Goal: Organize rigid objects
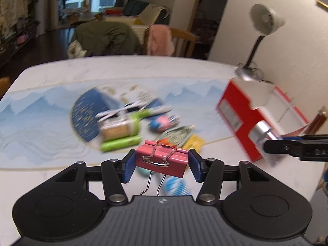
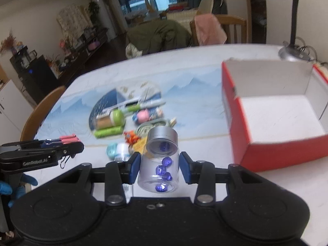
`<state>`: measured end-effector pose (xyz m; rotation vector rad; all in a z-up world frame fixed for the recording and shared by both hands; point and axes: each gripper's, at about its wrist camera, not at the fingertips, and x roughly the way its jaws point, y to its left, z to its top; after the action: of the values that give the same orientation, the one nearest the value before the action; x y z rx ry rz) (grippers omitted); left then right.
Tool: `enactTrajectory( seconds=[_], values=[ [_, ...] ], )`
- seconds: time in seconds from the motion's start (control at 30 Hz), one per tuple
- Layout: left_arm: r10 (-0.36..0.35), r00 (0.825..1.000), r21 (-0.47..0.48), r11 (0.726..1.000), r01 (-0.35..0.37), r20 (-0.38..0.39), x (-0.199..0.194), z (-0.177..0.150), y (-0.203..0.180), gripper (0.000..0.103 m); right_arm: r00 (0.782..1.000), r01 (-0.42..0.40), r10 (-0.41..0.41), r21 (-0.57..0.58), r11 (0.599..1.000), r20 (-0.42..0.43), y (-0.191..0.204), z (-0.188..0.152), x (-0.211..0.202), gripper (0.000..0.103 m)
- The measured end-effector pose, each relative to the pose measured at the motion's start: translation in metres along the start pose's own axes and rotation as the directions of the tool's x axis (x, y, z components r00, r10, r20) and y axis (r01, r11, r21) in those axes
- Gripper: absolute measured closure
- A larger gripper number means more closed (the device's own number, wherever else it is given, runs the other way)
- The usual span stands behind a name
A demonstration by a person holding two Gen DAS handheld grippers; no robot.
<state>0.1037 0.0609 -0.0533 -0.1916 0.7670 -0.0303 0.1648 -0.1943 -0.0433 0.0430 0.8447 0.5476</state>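
Note:
My left gripper [image 1: 162, 165] is shut on a pink binder clip [image 1: 164, 161], held above the table; it also shows at the left of the right wrist view [image 2: 67, 145]. My right gripper [image 2: 160, 166] is shut on a clear jar [image 2: 158, 172] with a silver lid and blue beads inside; the jar's lid shows in the left wrist view [image 1: 261, 132], by the box's near corner. The open red box [image 2: 235, 110] with a white inside stands to the right. A pile of small objects [image 2: 127, 121] lies on the blue placemat [image 2: 190, 94].
The pile holds green tubes [image 1: 121, 143], a cork-coloured jar [image 2: 104, 122], a pen, a pink toy [image 2: 142, 116] and an orange item. A desk lamp [image 1: 264, 22] stands behind the box by the wall. Wooden chairs [image 2: 231, 28] stand at the table's far edge.

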Motion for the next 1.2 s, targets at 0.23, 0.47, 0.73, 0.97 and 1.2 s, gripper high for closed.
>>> enactTrajectory(
  seconds=[0.23,0.47,0.73,0.97,1.2],
  values=[
    [-0.080,0.996,0.068,0.995,0.077,0.031,0.005,0.032,-0.054,0.049,0.997,0.048,-0.049,0.023,0.999,0.052,-0.030,0.024,-0.019,0.063],
    [-0.146,0.989,0.128,0.981,0.142,0.021,0.035,0.061,-0.112,0.049,0.989,0.116,-0.120,0.040,0.992,0.092,-0.068,0.038,-0.022,0.063],
    [-0.180,0.983,0.169,0.969,0.181,-0.021,0.085,0.093,-0.178,0.050,0.977,0.177,-0.185,0.080,0.981,0.105,-0.129,0.049,-0.022,0.063],
    [-0.186,0.977,0.205,0.957,0.204,-0.101,0.143,0.105,-0.233,0.070,0.971,0.228,-0.232,0.072,0.971,0.062,-0.183,0.056,-0.010,0.064],
    [-0.145,0.979,0.233,0.956,0.176,-0.144,0.183,0.100,-0.262,0.070,0.974,0.226,-0.226,0.094,0.970,-0.003,-0.228,0.057,0.011,0.064]
  ],
)
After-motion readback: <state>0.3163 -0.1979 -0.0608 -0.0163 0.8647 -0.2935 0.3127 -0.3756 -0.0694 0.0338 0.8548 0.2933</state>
